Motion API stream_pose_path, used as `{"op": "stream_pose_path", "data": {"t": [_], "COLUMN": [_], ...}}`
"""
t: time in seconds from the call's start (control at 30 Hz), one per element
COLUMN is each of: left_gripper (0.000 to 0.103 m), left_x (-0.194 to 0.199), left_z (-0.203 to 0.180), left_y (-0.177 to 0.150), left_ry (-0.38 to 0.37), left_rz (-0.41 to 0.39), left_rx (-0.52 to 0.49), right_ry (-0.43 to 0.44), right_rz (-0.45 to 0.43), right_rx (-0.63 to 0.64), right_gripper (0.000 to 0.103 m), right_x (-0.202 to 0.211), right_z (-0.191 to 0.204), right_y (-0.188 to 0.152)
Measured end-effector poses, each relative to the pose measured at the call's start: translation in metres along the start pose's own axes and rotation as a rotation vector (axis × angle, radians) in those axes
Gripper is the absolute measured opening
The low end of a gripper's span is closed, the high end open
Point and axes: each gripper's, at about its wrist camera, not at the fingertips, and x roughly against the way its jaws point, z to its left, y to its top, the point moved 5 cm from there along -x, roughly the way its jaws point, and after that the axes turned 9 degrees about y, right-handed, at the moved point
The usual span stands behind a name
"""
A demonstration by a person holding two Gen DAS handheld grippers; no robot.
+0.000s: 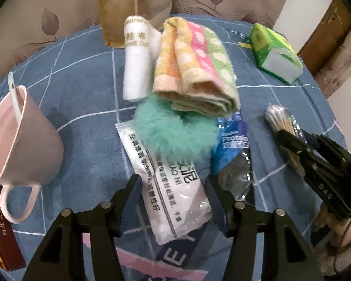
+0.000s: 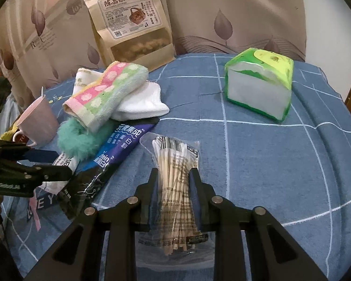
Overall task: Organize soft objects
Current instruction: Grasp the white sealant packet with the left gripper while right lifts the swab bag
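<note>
Sorting step: right gripper (image 2: 173,175) clamps the cotton swab packet (image 2: 175,164) mid-bed, left gripper (image 1: 173,185) wide over the white pouch (image 1: 166,180); next, closing on it.

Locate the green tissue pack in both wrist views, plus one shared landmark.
Left wrist: green tissue pack at upper right, on the blue checked cloth.
Right wrist: green tissue pack right of centre, upper half, torn white end facing the camera.
Shared landmark: brown paper snack bag standing at the back.
</note>
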Motion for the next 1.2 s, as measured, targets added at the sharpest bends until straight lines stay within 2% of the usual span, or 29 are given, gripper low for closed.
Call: {"op": "stream_pose_path", "data": {"t": [0.17,0.33,0.53,0.73,1.2], "left_gripper": [0.064,0.063,0.058,0.056,0.056], "left_x": [-0.008,-0.009,-0.005,0.010,0.048], "left_z": [0.007,0.003,0.006,0.006,0.027], "left_y": [-0.001,-0.001,-0.004,-0.017,-0.034], "left_ry": [-0.016,0.028,-0.011,-0.021,0.021], "left_rz": [-0.008,-0.021,0.033,0.055,0.006], "left_rx": [0.031,0.019,0.023,0.004,-0.027], "right_ry": [0.011,0.032,0.053,0.068,0.067], "right_rz": [-0.012,-0.018,-0.023,-0.029,-0.028], "right_rx": [0.007,-0.009,-0.027,-0.037,-0.036], "right_gripper": [0.024,0.024,0.024,0.024,0.025], "right_x": [-0.002,-0.003,-0.002,-0.002,-0.002], "right_z": [0.001,-0.001,-0.004,-0.005,-0.005], "right_y": [-0.002,-0.003,-0.003,-0.003,-0.003]}}
